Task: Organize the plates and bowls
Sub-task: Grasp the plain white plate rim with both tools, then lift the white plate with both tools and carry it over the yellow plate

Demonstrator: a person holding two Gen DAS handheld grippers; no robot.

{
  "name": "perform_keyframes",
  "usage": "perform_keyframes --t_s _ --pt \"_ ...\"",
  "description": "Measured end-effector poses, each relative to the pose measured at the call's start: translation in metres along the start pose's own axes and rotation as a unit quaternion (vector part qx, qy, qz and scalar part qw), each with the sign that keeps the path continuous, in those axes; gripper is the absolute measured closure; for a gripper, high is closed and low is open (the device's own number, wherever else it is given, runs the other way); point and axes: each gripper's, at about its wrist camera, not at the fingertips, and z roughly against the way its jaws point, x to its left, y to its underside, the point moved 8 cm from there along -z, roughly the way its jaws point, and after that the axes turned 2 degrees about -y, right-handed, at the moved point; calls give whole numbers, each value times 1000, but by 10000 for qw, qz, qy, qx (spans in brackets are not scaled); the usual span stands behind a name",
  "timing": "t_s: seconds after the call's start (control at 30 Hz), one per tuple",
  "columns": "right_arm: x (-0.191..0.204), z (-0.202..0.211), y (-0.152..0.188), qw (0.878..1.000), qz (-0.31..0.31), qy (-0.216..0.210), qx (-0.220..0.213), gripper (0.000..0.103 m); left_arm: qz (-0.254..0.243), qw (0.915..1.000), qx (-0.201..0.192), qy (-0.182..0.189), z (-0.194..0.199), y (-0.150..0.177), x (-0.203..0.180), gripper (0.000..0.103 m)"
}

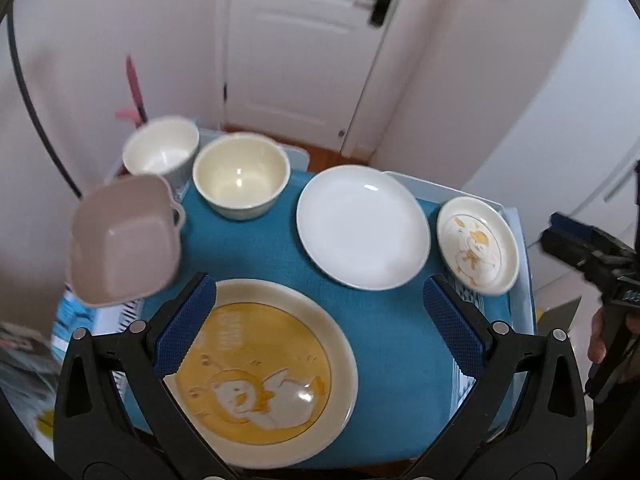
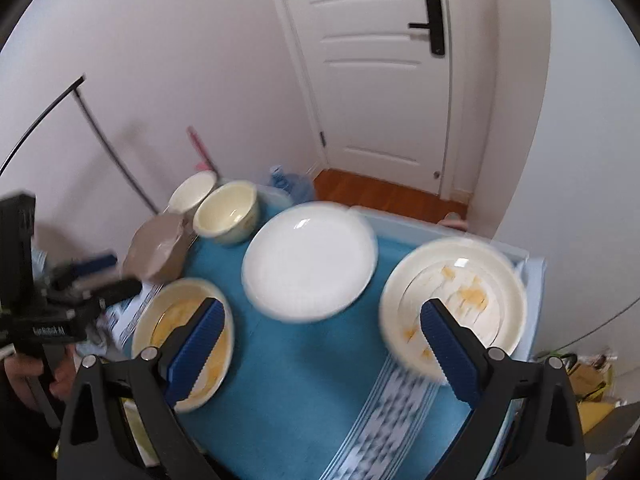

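Note:
On the blue cloth [image 1: 384, 328] lie a large yellow cartoon plate [image 1: 276, 376], a plain white plate [image 1: 362, 226] and a small cream plate with yellow figures [image 1: 476, 250]. At the back left stand a cream bowl [image 1: 240, 176], a white bowl [image 1: 162, 150] and a pink square bowl [image 1: 124, 240]. My left gripper [image 1: 320, 320] is open above the yellow plate. My right gripper [image 2: 320, 340] is open above the cloth, between the yellow plate [image 2: 182, 340] and the small cream plate [image 2: 454, 300], near the white plate [image 2: 308, 256]. Both are empty.
The table stands in a corner with white walls and a white door [image 2: 384, 80]. Wood floor [image 2: 380, 192] shows beyond the far edge. A thin black rod [image 2: 112, 148] leans on the left wall. Clutter [image 2: 588, 376] lies on the floor at right.

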Motion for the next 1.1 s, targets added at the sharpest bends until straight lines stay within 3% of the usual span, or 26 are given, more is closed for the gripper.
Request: perform_keyframes --t_s 0.1,0.23,0.37,0.4,0.53,0.73,0.93,1.1 --pt "-16 -18 -27 9997 178 161 69 5 309 9989 310 191 -34 -4 5 0" --pt "-32 -66 -40 9971 283 196 674 5 520 9955 741 288 -79 -6 7 2" --pt "-43 -121 -38 9906 179 -226 1337 5 545 9912 1173 270 -116 0 8 17" --pt "-47 -136 -36 9887 93 -325 1457 9 536 9898 1291 287 -126 3 8 22" --pt "-58 -176 -30 9833 -36 -478 1756 37 470 9869 1510 311 -148 9 8 31" --pt "-61 -204 -21 9778 115 -449 2042 53 316 9846 1688 319 -168 13 3 42" --pt "-68 -214 -13 9734 109 -550 2222 62 170 9841 1741 308 -179 14 0 57" --pt "-68 -220 -8 9720 150 -608 2266 76 108 9851 1702 211 -181 17 1 79"
